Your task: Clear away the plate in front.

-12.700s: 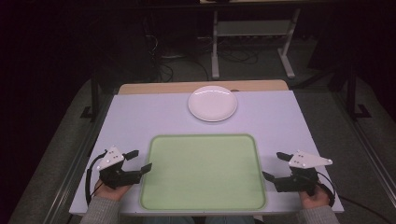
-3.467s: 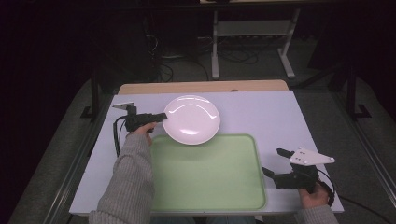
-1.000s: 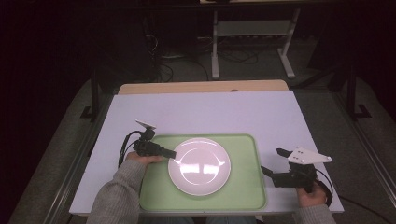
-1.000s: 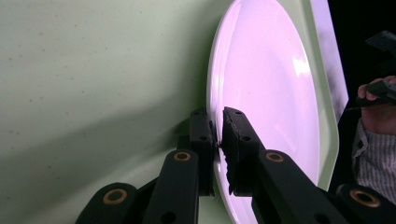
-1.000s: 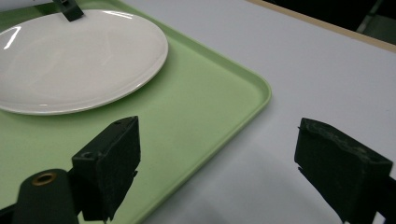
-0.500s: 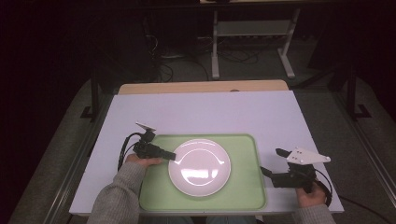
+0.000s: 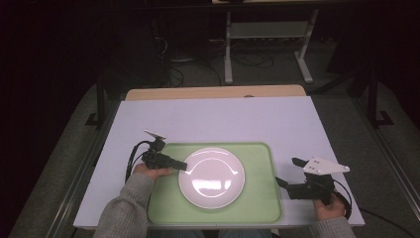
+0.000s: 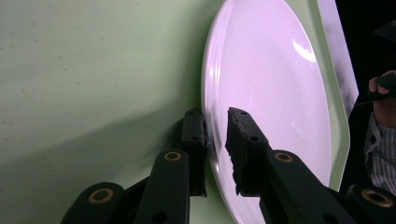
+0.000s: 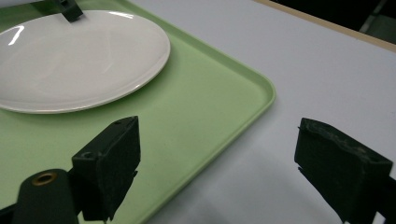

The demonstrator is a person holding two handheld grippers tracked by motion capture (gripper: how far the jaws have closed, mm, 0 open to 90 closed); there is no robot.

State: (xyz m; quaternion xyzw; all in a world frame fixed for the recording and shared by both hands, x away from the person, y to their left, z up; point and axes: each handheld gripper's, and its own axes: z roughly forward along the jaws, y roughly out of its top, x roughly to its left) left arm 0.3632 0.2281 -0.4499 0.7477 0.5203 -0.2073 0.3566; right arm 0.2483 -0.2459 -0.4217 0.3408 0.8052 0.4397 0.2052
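Note:
A white plate (image 7: 212,177) lies flat on the green tray (image 7: 257,198), left of the tray's middle. My left gripper (image 7: 184,166) is at the plate's left rim. In the left gripper view the plate (image 8: 271,93) has its rim between the two jaws of that gripper (image 8: 215,112). One jaw sits under the rim and the other just above it, with a narrow gap showing, so the gripper is open. My right gripper (image 7: 287,171) rests wide open off the tray's right edge. In its own view this gripper (image 9: 215,135) frames the tray's corner (image 9: 252,88), and the plate (image 9: 79,56) lies farther off.
The tray sits at the near edge of a white table (image 7: 223,119) with a wooden strip (image 7: 213,92) along its far side. A metal stand (image 7: 267,34) and cables are on the dark floor beyond. Bare tabletop lies behind the tray.
The left gripper carried the plate from the table's far side down onto the tray. Over the last half second the plate and both grippers have hardly moved.

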